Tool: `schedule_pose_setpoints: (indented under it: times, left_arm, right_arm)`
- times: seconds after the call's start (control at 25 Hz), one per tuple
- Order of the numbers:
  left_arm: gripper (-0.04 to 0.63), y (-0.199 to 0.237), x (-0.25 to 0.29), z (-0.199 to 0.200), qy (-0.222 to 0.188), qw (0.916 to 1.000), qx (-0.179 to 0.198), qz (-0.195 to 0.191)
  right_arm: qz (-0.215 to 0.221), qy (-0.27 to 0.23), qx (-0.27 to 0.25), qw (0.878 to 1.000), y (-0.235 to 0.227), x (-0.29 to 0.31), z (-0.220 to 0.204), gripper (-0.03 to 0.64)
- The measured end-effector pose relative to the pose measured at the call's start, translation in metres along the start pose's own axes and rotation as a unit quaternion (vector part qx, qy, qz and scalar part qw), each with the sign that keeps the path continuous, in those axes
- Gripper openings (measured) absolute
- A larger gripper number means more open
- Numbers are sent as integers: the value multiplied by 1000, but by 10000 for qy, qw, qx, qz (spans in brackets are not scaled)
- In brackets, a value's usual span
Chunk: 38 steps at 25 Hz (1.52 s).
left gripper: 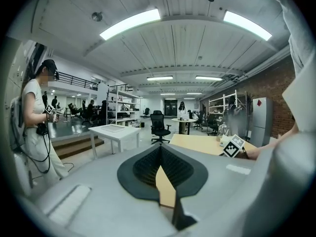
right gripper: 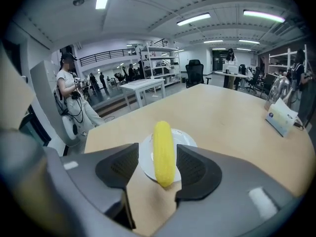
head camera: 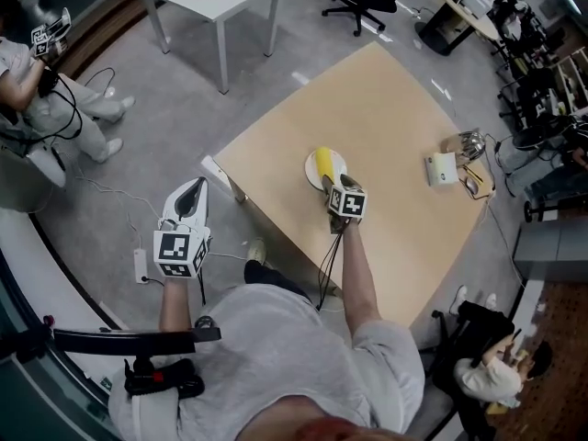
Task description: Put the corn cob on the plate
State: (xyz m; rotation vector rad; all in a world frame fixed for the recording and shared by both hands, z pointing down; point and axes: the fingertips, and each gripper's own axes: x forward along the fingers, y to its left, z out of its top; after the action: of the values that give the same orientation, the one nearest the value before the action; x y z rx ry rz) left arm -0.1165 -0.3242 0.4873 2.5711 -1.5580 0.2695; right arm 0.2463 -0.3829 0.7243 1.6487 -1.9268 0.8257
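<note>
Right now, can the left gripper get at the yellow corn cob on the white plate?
Likely yes, after opening: left gripper, jaws together, hangs beside the tan table; nothing stands between it and the yellow corn cob.

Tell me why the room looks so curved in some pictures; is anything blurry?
Left gripper view: the wide lens bows the ceiling lights and darkens the corners; the near fingers look soft. Right gripper view: same bulge, but corn and plate are sharp. Head view: straighter lines, even light, no hard shadows.
</note>
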Motion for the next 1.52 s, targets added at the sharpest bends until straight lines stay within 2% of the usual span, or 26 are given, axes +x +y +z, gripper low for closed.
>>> schedule_pose_setpoints:
  times: [0.36,0.72,1.32,1.52]
  left_arm:
    - [20,-15,-15,-3,-72,9999,51,-130]
    - [20,-40,-29,-6,-158,9993,104,-330]
    - [20,-65,-46,-10,-250,9977,164,-614]
    - [20,-89,-68,-9,-276,9971,182,-678]
  right_arm:
    - [-25,-626,29,9980,12,-51,11,223]
    - [35,-1325,94,9911,28,-113,20,201]
    - [-30,-2341,192,9720,49,-202,26,160]
    - [-108,-2678,146,9633,54,-251,14,132]
